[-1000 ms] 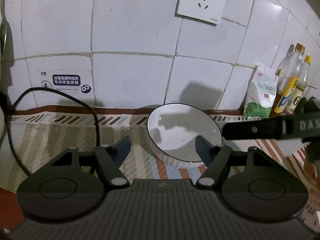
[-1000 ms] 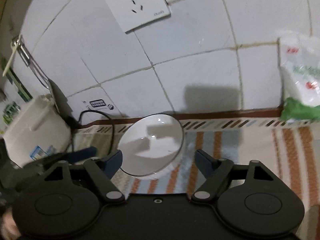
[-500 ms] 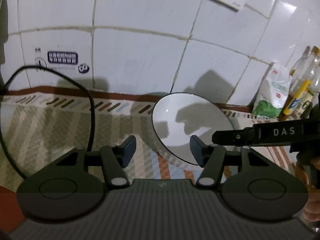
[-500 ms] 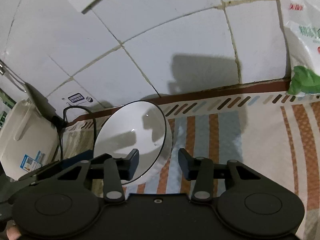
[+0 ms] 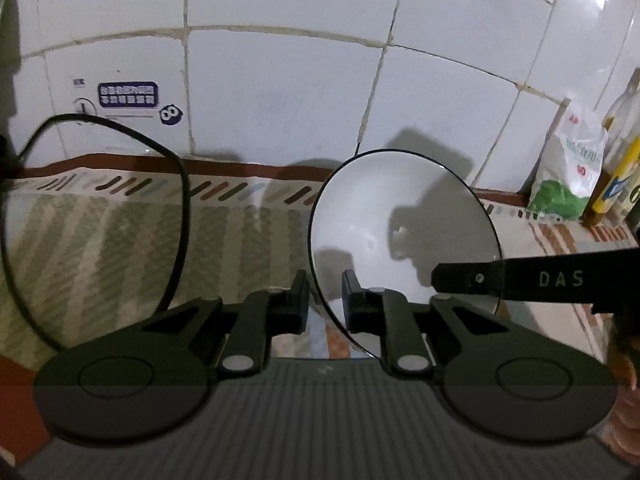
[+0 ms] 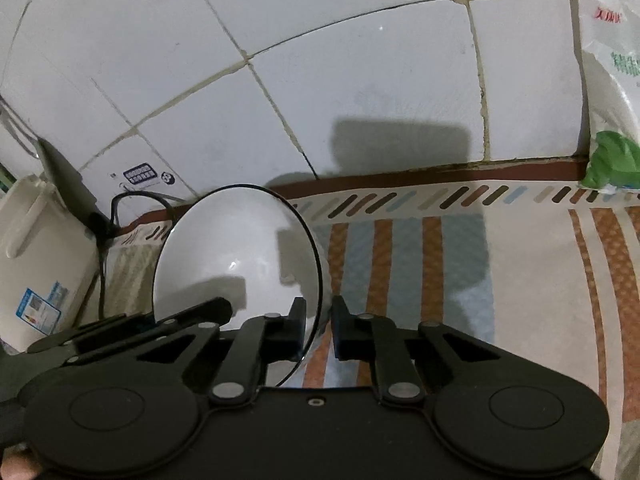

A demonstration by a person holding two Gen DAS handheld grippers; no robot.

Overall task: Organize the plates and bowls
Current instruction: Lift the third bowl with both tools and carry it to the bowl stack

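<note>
A white bowl with a thin black rim [image 5: 400, 224] sits on the striped cloth near the tiled wall; it also shows in the right wrist view [image 6: 236, 256]. My left gripper [image 5: 325, 296] straddles the bowl's left rim, jaws nearly closed on it. My right gripper [image 6: 318, 322] straddles the bowl's right rim, jaws nearly closed on it. The right gripper's finger [image 5: 520, 280] shows in the left wrist view over the bowl's right side.
A black cable [image 5: 176, 200] loops over the cloth at the left. A white rice cooker [image 6: 36, 264] stands at the far left. A white and green bag [image 5: 568, 176] and bottles [image 5: 624, 148] stand at the right by the wall.
Both grippers moved in onto the bowl and closed their jaws over opposite sides of its rim. The bowl now looks tilted towards the cameras.
</note>
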